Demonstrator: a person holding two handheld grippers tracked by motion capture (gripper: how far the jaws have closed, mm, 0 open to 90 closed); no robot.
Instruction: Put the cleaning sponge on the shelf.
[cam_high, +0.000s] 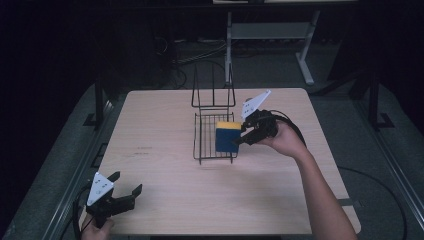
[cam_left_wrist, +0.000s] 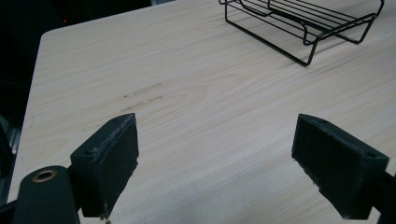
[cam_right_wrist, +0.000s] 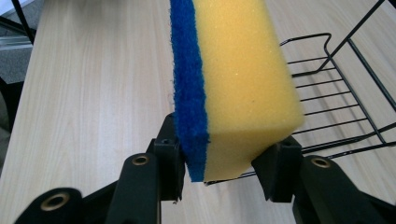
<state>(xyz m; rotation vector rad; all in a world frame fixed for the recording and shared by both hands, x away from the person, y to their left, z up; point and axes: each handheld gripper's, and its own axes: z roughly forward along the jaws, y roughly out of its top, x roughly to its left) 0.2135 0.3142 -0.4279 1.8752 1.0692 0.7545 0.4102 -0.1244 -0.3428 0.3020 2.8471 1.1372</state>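
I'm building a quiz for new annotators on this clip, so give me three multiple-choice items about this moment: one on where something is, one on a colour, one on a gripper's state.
1. Where is the sponge?
A. Lying flat on the bare table
B. Held over the right side of the wire rack
C. Between the left gripper's jaws

2. What colours is the sponge?
A. Yellow with a blue scouring layer
B. Green and white
C. All pink

3. How is the left gripper?
A. Shut on the rack
B. Shut on the sponge
C. Open, holding nothing

Answers:
1 B: the high view shows the right gripper holding it at the rack's right side.
2 A: the right gripper view shows yellow foam edged with blue.
3 C: the left gripper view shows its jaws wide apart over the bare table.
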